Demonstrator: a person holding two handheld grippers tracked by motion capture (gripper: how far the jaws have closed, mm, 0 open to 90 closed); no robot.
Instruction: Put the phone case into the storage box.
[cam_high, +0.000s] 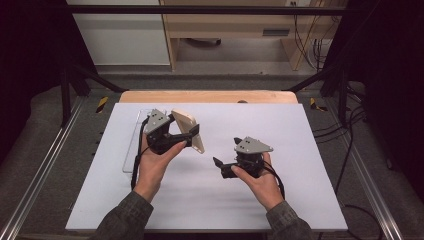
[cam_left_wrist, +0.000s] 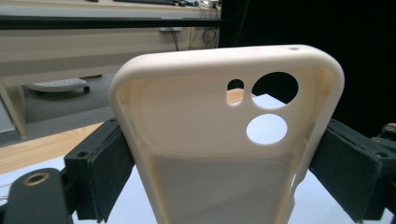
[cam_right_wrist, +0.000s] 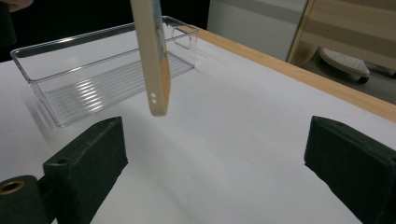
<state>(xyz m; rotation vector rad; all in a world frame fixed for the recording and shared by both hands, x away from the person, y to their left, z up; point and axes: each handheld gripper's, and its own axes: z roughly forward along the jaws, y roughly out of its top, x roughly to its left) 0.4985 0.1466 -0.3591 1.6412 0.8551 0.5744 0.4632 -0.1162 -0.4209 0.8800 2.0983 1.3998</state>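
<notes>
The left tool (cam_high: 187, 136) clamps the cream phone case (cam_high: 189, 131) by its sides, lifted just right of the clear tray (cam_right_wrist: 51, 100), while the right tool (cam_high: 220, 165) stands wide and empty nearby, so placing the case likely remains.

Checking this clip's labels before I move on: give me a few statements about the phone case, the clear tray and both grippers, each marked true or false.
1. The left gripper clamps the cream phone case by its two long sides. True.
2. The right gripper is shut on the case. False: its jaws stand wide apart with nothing between them, and the case hangs beyond them.
3. The case lies inside the clear tray. False: it is held up in the air, and the tray holds nothing.
4. The case has round camera cut-outs near one end. True.
5. The tray sits at the person's left side of the white table top. True.
</notes>
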